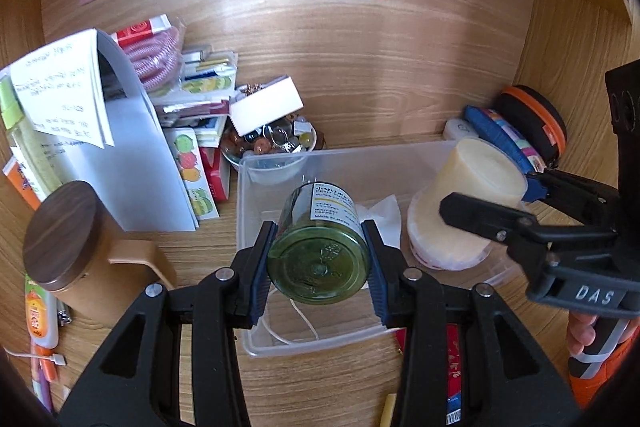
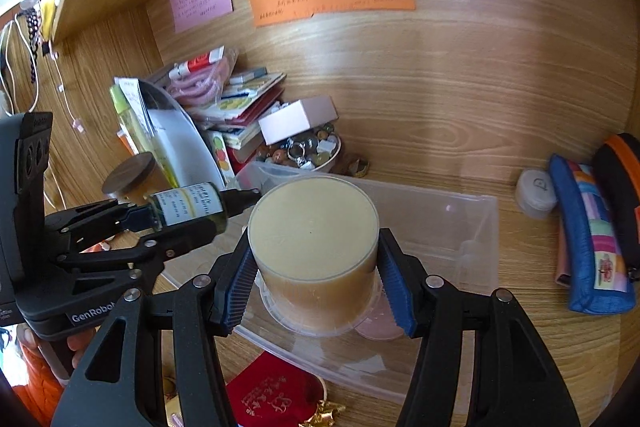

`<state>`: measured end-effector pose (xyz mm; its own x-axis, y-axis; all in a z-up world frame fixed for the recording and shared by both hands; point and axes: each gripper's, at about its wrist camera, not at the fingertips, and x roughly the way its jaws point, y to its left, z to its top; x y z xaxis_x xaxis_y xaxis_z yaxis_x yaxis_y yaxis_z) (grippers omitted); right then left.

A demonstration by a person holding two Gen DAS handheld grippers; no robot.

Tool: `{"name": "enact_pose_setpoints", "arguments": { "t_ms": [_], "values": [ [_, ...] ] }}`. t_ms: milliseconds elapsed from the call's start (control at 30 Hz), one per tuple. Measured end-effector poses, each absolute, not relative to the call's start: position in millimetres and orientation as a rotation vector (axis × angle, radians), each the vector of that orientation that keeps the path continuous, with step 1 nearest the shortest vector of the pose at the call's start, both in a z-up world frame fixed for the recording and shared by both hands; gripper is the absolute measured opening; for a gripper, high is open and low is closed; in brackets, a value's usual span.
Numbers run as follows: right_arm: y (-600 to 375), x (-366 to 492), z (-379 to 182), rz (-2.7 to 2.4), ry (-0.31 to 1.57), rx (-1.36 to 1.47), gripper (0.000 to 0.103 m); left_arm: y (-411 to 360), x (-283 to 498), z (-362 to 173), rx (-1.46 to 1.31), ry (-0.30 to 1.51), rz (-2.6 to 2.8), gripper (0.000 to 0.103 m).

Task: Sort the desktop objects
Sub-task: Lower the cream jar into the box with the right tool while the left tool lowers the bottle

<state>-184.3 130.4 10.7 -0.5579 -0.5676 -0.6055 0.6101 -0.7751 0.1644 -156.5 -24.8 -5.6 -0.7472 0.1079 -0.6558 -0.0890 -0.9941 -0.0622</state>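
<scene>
A green glass bottle is clamped between the pads of the left claw, held over the clear plastic bin on the tabletop. A cream-coloured tub is gripped by the right claw above the same bin.

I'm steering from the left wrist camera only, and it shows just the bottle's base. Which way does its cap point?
Observer: The green bottle lies roughly level in the left tongs, with its black cap pointing at the cream tub.
Operator: Is the right grip on that tub square?
Observer: Yes. The right tongs have a blue pad pressed against each side of it.
Operator: What's the red strip in front of the bin?
Observer: A red pouch with gold print, lying on the desk by the clear bin.
</scene>
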Motion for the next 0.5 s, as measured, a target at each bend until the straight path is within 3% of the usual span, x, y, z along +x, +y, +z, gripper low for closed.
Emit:
{"name": "enact_pose_setpoints", "arguments": {
  "t_ms": [500],
  "values": [
    [114, -197, -16, -2.265, 0.146, 0.938, 0.054, -24, -166, -29, -1.12, -0.002, 2.811, 0.041]
  ]
}}
